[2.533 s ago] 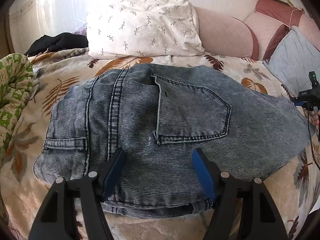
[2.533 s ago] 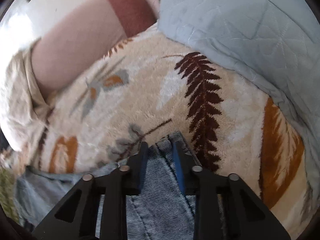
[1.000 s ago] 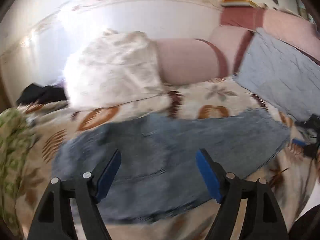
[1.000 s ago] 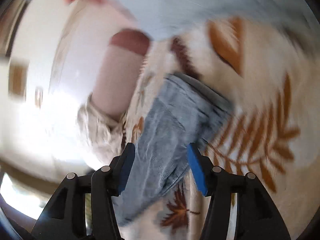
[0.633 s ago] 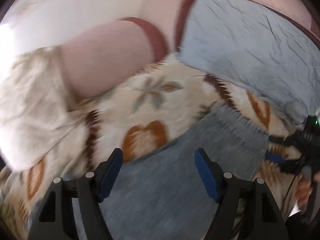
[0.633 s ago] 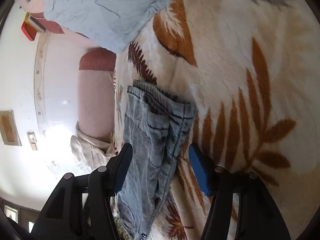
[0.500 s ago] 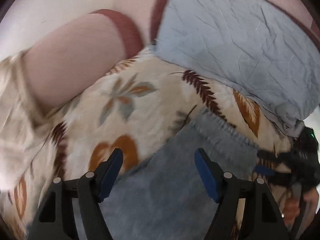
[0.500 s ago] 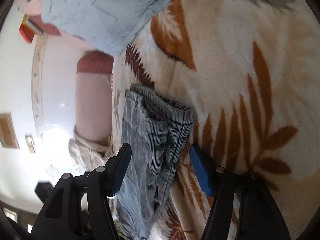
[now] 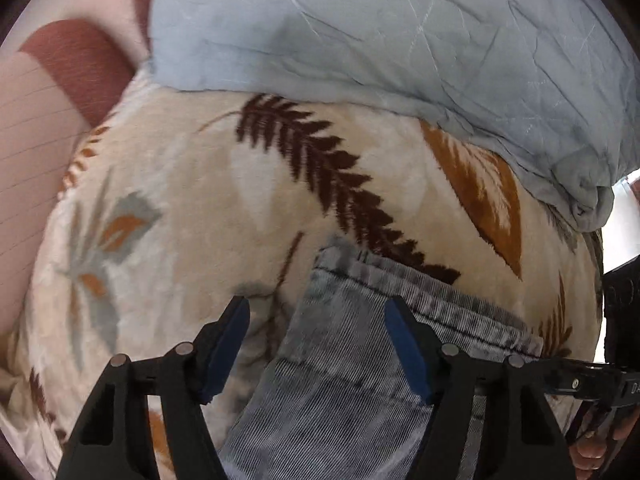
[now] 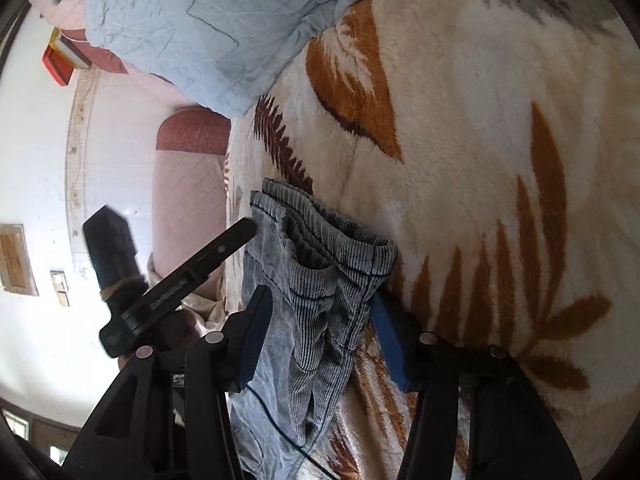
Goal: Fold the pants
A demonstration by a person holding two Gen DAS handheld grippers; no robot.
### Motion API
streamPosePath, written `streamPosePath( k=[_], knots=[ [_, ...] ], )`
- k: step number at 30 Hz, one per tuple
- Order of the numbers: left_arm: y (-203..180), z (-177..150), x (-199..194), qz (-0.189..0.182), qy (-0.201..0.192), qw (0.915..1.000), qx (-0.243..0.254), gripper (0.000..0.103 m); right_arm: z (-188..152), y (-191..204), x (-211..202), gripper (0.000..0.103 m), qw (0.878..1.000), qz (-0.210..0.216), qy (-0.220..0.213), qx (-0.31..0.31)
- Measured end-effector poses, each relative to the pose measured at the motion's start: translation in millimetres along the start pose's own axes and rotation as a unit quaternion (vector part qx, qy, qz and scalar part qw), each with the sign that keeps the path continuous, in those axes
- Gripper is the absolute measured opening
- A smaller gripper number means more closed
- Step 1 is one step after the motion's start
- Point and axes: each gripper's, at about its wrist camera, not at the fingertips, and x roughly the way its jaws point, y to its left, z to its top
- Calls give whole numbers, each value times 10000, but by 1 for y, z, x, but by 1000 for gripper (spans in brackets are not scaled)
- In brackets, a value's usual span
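Observation:
The grey-blue jeans (image 9: 360, 368) lie on the leaf-patterned blanket (image 9: 180, 184), their leg end toward the quilt. My left gripper (image 9: 318, 314) points steeply down over the hem's left corner; its jaws are closing, and the pads stay clear of the denim between them. In the right wrist view the layered hem (image 10: 316, 256) sits bunched between the blue pads of my right gripper (image 10: 320, 312). Its jaws are closing too, with no firm pinch showing. The left gripper's black body (image 10: 176, 280) stands just left of the hem.
A light blue quilt (image 9: 400, 32) lies bunched on the blanket just beyond the hem. A pink and maroon bolster (image 9: 44, 128) lines the wall at the left. Red books (image 10: 60, 60) rest on the headboard. A hand (image 9: 592, 452) holds the right gripper at the lower right edge.
My left gripper swept from the waist end along the jeans to the leg hem and tipped downward. The right gripper let go of the hem, sank a little, and its jaws narrowed around it.

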Motion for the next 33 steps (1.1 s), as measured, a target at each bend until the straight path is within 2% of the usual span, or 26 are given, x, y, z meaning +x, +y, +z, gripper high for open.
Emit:
streamPosePath(
  k=[3,5,6,10,13,14,17,21,24,28,33],
  knots=[
    [-7,3,13,-88,131,9997,177,68,2,-2,1,50,10000,67,52,18],
    [-9,5,16,-333,132,9992,155,60,4,-2,2,50,9999,95,104,-5],
    [-11,5,17,-415,101,9990,158,60,5,-2,3,50,9999,106,130,-9],
    [-12,6,19,-472,27,9989,67,55,8,3,9,54,9995,68,240,-206],
    [-15,1,16,-463,-84,9988,103,46,7,11,11,55,9986,-23,249,-468],
    [-15,1,15,-446,-118,9989,109,41,6,13,11,51,9981,-71,243,-570],
    [-9,-6,4,-421,-214,9989,28,31,5,14,13,29,9960,-312,251,-799],
    [-10,-12,-11,-344,-366,9987,-12,18,3,16,14,22,9947,-355,257,-928],
    [-5,-17,-26,-432,-509,9977,-152,18,0,21,9,19,9947,-229,192,-983],
    [-3,-25,-58,-499,-785,9955,-170,18,-14,41,-4,17,9901,-173,-6,-1396],
    [4,-41,-109,-591,-1281,9895,-301,17,-45,77,-22,17,9765,-114,-338,-2127]
  ],
)
